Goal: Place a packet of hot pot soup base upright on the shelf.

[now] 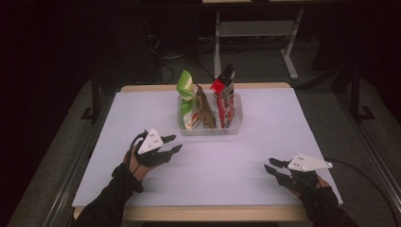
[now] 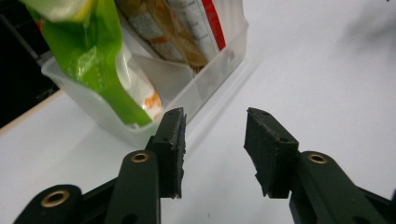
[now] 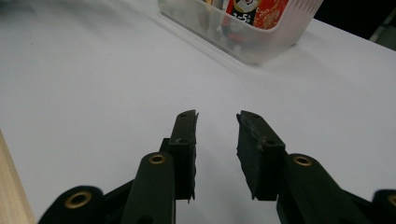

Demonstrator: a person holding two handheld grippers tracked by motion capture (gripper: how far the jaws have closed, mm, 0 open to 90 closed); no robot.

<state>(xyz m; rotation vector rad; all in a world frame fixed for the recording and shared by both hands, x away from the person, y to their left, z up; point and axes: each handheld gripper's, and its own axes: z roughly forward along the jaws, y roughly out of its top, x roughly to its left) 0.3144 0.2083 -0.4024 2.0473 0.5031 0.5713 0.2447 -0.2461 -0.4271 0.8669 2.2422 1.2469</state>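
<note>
Translucent white plastic bin [image 1: 235, 126] standing at the far middle of the white tabletop [image 1: 265, 142], holding three snack packets upright and side by side. At the bin's left end, a green-and-white packet [image 1: 186, 97], its top leaning out over the rim; next to it, touching, a brown packet [image 1: 204, 109]; at the right end, a red packet with a black top [image 1: 224, 97], rising above the others.

Left tongs [image 1: 177, 143] low over the tabletop, near the bin's near left corner but not touching it, tips aimed right and slightly away. Jaws apart, nothing between them. In the left gripper view, left tongs [image 2: 214, 128] showing bare tabletop in the gap, with the bin [image 2: 205, 88] just ahead and to the left, the green-and-white packet [image 2: 100, 60] leaning toward the camera, the brown packet [image 2: 161, 28] and red packet [image 2: 211, 16] behind it.

Right tongs [image 1: 270, 165] at the near right of the tabletop, well apart from the bin, tips aimed left. Jaws apart, nothing between them. In the right gripper view, right tongs [image 3: 217, 116] over bare white surface, the bin [image 3: 247, 42] farther off at the top, the red packet [image 3: 261, 7] visible inside it.

Wooden edge [image 1: 208, 213] of the tabletop along the near side; dark-sleeved forearms entering from below.
</note>
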